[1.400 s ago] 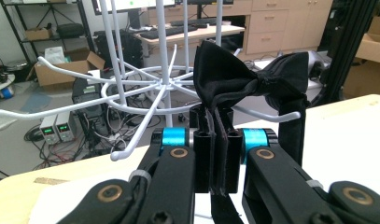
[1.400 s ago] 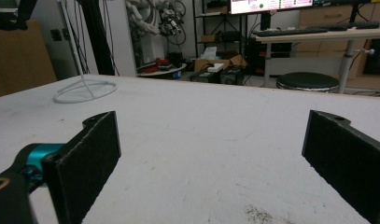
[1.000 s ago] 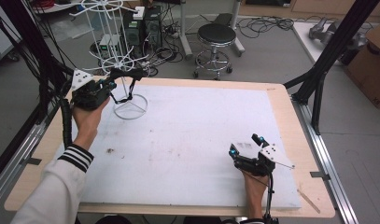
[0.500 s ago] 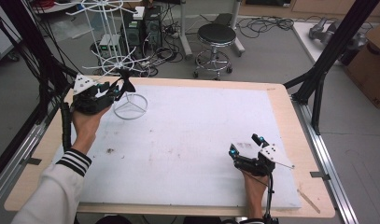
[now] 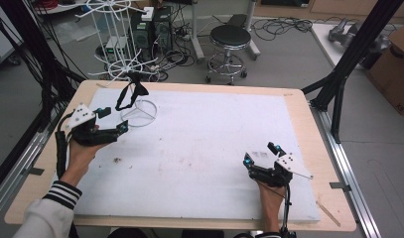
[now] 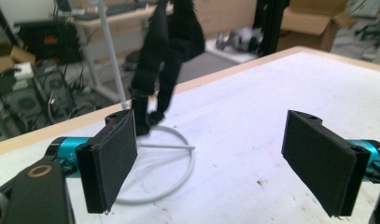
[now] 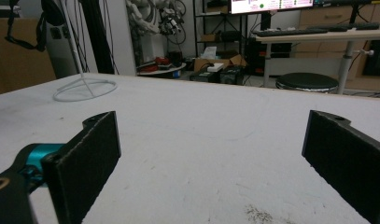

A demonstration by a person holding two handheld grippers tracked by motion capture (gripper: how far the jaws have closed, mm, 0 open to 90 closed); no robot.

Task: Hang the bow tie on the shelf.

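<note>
A white wire stand (image 5: 121,44) rises from a ring-shaped base (image 5: 138,113) that rests on the white mat near the far left corner of the desk (image 5: 308,148). Its thin pole carries tiers of spoke-like arms, the lower tier spreading out past the far edge of the desk. From one of the lower arms hangs a black strap (image 5: 131,94), a soft, matte piece of fabric that loops and folds on itself; it dangles over the ring base with its lower end just above or at the ring, and whether it touches the mat cannot be told. In the left gripper view the strap (image 6: 166,56) hangs as a dark, limp bundle beside the pole, straight ahead of the jaws and beyond them. The left gripper (image 5: 121,129) is held in a hand near the left edge of the desk, just short of the ring base, its jaws spread wide apart with nothing between them. The right gripper (image 5: 249,162) sits low over the mat near the near right corner, held in the other hand (image 5: 270,198), its jaws likewise wide apart and empty. In the right gripper view the ring base (image 7: 85,88) lies well away across the mat, with the strap (image 7: 26,23) hanging above it. The mat shows a few dark smudges.
</note>
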